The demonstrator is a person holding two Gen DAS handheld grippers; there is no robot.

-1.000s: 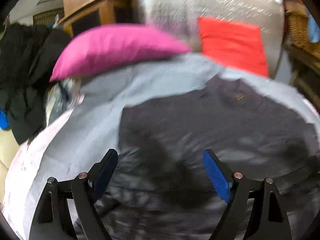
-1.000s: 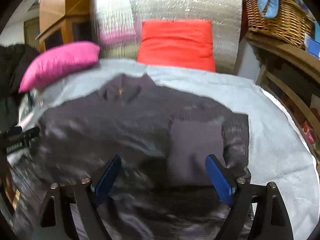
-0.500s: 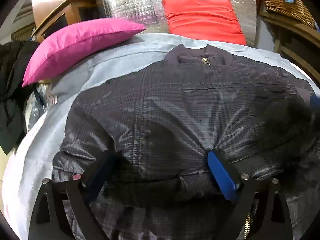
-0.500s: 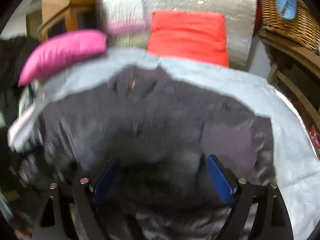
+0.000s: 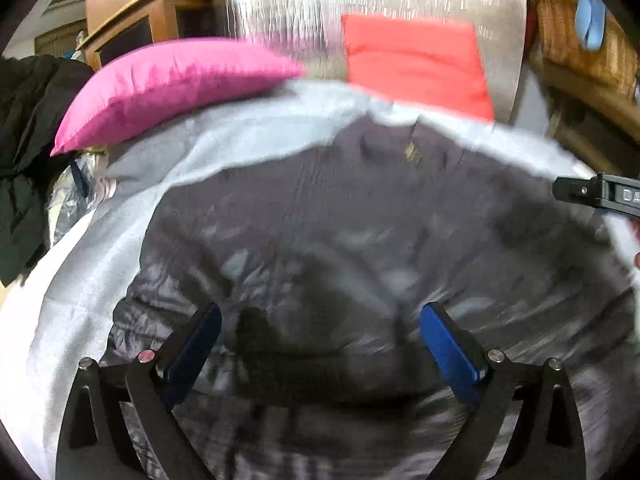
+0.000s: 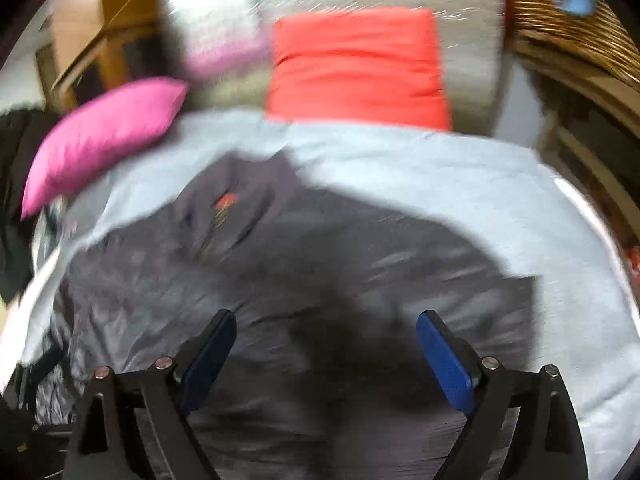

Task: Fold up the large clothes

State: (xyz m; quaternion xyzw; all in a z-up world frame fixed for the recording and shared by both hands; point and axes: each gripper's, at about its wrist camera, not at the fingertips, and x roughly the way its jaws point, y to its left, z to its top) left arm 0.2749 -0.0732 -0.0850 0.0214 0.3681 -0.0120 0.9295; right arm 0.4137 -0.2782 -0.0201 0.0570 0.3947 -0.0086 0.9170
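The left gripper [image 5: 320,344] and the right gripper [image 6: 326,350], each a black two-finger frame with blue pads, both hover with fingers spread wide apart and nothing between them, just above the lower part of the garment. That garment, a large dark grey quilted jacket [image 5: 360,240] with a shiny finish, lies spread face up on the pale grey sheet [image 5: 100,280] covering the bed, its collar pointing away toward a pink pillow [image 5: 168,84] and a red-orange cushion [image 5: 416,60]. In the right wrist view its right side ends in a straight edge, which may be a sleeve already turned inward, though blur makes that uncertain. The body looks unfolded, so most of the folding appears left to do. The small brass zipper pull [image 5: 410,152] sits at the collar.
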